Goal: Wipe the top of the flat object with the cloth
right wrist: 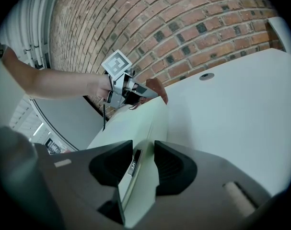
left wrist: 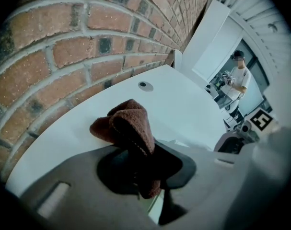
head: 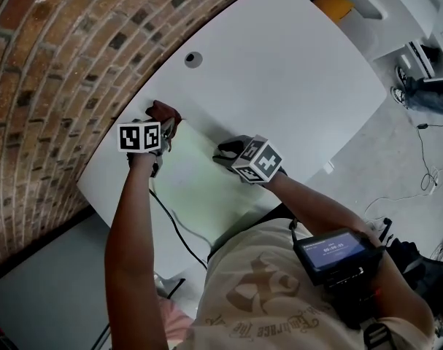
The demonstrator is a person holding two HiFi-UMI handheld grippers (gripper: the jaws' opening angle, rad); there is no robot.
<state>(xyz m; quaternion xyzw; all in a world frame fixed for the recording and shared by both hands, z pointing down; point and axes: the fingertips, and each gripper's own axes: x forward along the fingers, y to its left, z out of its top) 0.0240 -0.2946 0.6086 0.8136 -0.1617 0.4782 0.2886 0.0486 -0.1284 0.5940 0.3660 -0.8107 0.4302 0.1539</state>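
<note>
A pale green flat object (head: 195,177) lies on the white table (head: 279,71), near the table's edge at the brick wall. My left gripper (head: 166,130) is shut on a brown cloth (head: 165,113) at the flat object's far corner. In the left gripper view the cloth (left wrist: 131,126) bunches up out of the left gripper (left wrist: 138,169). My right gripper (head: 228,152) sits at the flat object's near right edge. In the right gripper view that thin edge (right wrist: 140,123) fills the gap between the two pads of the right gripper (right wrist: 143,164), and the cloth (right wrist: 155,87) shows at the far end.
A curved brick wall (head: 53,64) runs along the table's left side. A round cable hole (head: 193,59) sits in the tabletop beyond the cloth. A black cable (head: 177,228) hangs off the near edge. A person (left wrist: 238,80) stands far off in the room.
</note>
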